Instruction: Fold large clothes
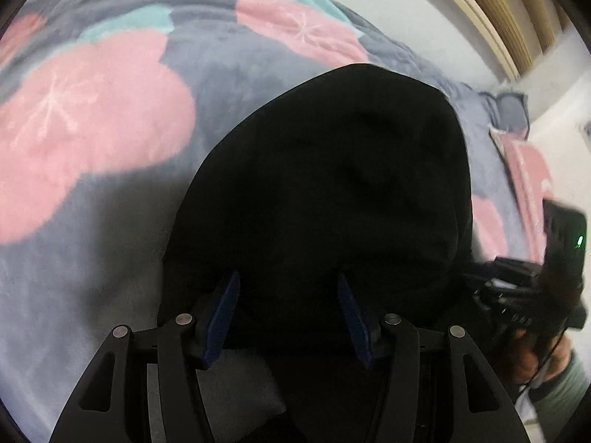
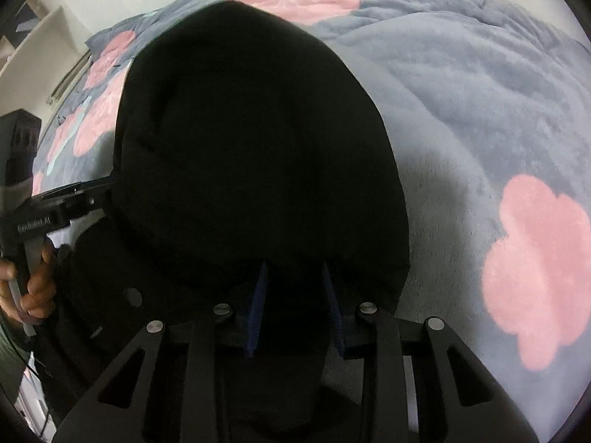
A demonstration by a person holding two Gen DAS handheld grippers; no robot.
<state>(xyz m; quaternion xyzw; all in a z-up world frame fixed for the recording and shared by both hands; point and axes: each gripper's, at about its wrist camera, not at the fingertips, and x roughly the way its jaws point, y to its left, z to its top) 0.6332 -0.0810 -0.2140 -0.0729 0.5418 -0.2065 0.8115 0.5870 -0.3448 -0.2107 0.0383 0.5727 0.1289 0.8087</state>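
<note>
A large black garment (image 1: 332, 184) hangs forward from both grippers over a bed and fills the middle of both views (image 2: 251, 129). My left gripper (image 1: 287, 277) has its blue pads set apart with a thick bunch of the black cloth filling the gap between them. My right gripper (image 2: 294, 265) holds its blue pads closer together, and black cloth is pinched between them and drapes over their tips. Each gripper shows at the edge of the other's view, at the garment's side. A grey button (image 2: 133, 297) sits on the lower left part of the cloth.
Under the garment lies a fluffy grey blanket (image 1: 92, 110) with pink and teal flower shapes (image 2: 535, 277). A hand (image 2: 33, 288) grips the left tool's handle. White walls and wooden trim (image 1: 498, 18) border the bed.
</note>
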